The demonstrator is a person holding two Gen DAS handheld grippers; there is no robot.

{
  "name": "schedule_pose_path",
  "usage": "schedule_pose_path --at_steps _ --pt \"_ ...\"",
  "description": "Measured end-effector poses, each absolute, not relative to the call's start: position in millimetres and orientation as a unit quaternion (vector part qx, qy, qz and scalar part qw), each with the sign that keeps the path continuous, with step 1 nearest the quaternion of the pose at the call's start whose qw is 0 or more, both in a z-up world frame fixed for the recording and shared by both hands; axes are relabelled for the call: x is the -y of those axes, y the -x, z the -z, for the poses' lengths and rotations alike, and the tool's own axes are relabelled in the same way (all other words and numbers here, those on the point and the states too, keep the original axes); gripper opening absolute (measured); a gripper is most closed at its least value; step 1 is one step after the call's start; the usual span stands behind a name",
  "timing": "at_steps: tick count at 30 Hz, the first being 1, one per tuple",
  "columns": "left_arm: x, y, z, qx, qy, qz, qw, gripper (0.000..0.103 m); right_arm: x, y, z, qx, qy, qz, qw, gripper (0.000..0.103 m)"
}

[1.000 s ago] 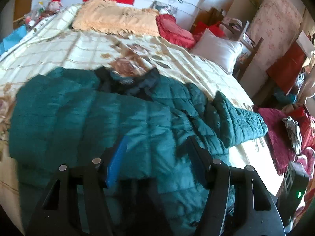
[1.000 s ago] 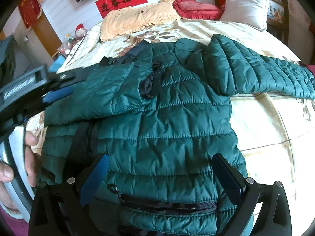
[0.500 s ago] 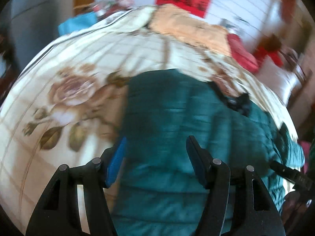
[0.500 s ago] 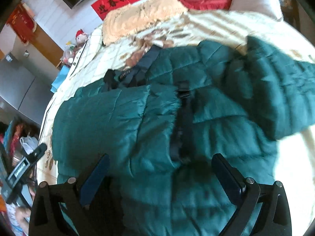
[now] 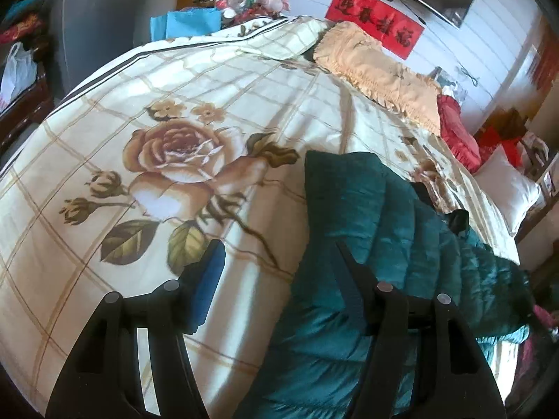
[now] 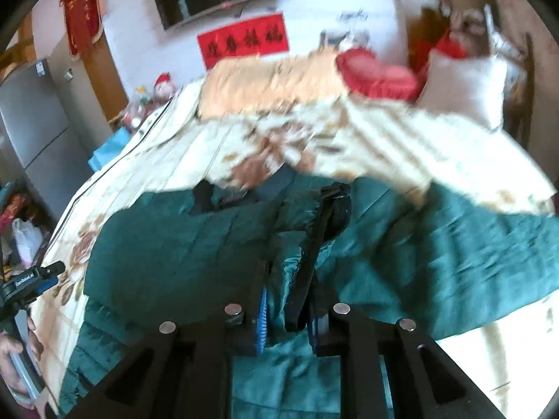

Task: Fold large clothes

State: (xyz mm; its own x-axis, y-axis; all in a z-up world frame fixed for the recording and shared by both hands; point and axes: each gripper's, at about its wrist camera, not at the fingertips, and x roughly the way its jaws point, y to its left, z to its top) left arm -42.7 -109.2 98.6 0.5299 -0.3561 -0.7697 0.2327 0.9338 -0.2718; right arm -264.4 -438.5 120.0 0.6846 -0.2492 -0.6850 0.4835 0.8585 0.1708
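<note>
On the bed, over the cream rose-print bedspread point(image 5: 195, 132), the teal quilted puffer jacket point(image 6: 181, 244) lies spread out, collar toward the pillows. My right gripper point(image 6: 290, 314) has just been closing and its jaws are now pinched on a fold of the jacket's front edge, black zipper strip point(image 6: 311, 265) caught between the pads, fabric bunched up there. My left gripper point(image 5: 276, 272) is spread about halfway with nothing between the fingers; left finger with the blue pad point(image 5: 206, 286) sits over bare bedspread, right finger over the jacket's edge, whether it touches the fabric I can't tell. In the right wrist view that left gripper shows at the far left edge, a hand point(image 6: 14, 359) on its grip, well apart from the right one. Peach ruffled pillow point(image 5: 377, 70), red cushion point(image 5: 457, 132) and white pillow point(image 5: 506, 188) at the bed's head, red banner point(image 5: 374, 31) on the wall. Right view is motion-blurred.
</note>
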Motion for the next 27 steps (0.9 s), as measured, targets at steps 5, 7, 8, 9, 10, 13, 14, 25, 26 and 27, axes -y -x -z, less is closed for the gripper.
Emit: schedule_pose_path --at_steps 5,7,8,9,10,13,14,25,26,27 --pt "134 44 -91 -0.463 0.05 0.181 0.866 0.063 462 269 -115 -0.354 -0.129 0.273 0.885 0.016" --pt "142 43 -87 -0.468 0.055 0.184 0.863 0.063 467 260 -100 -0.374 -0.115 0.286 0.874 0.016" --pt "145 42 -86 -0.47 0.057 0.184 0.861 0.063 470 259 -93 -0.382 -0.12 0.284 0.871 0.016" --pt "149 41 -85 -0.472 0.057 0.183 0.861 0.063 472 257 -84 -0.392 -0.134 0.271 0.869 0.016" --pt "153 39 -84 -0.474 0.055 0.183 0.86 0.063 474 252 -75 -0.406 -0.15 0.254 0.865 0.016" --pt "162 36 -82 -0.473 0.054 0.18 0.861 0.063 479 249 -64 -0.431 -0.177 0.238 0.852 0.046" --pt "164 35 -83 -0.472 0.054 0.179 0.862 0.063 478 255 -66 -0.424 -0.186 0.242 0.853 0.07" --pt "189 14 -64 -0.469 -0.001 0.142 0.872 0.063 423 234 -99 -0.389 -0.112 0.189 0.895 0.056" --pt "190 13 -61 -0.471 -0.002 0.139 0.871 0.063 420 225 -93 -0.393 -0.108 0.181 0.895 0.056" --pt "191 12 -58 -0.472 -0.007 0.137 0.871 0.063 416 216 -86 -0.396 -0.103 0.178 0.895 0.056"
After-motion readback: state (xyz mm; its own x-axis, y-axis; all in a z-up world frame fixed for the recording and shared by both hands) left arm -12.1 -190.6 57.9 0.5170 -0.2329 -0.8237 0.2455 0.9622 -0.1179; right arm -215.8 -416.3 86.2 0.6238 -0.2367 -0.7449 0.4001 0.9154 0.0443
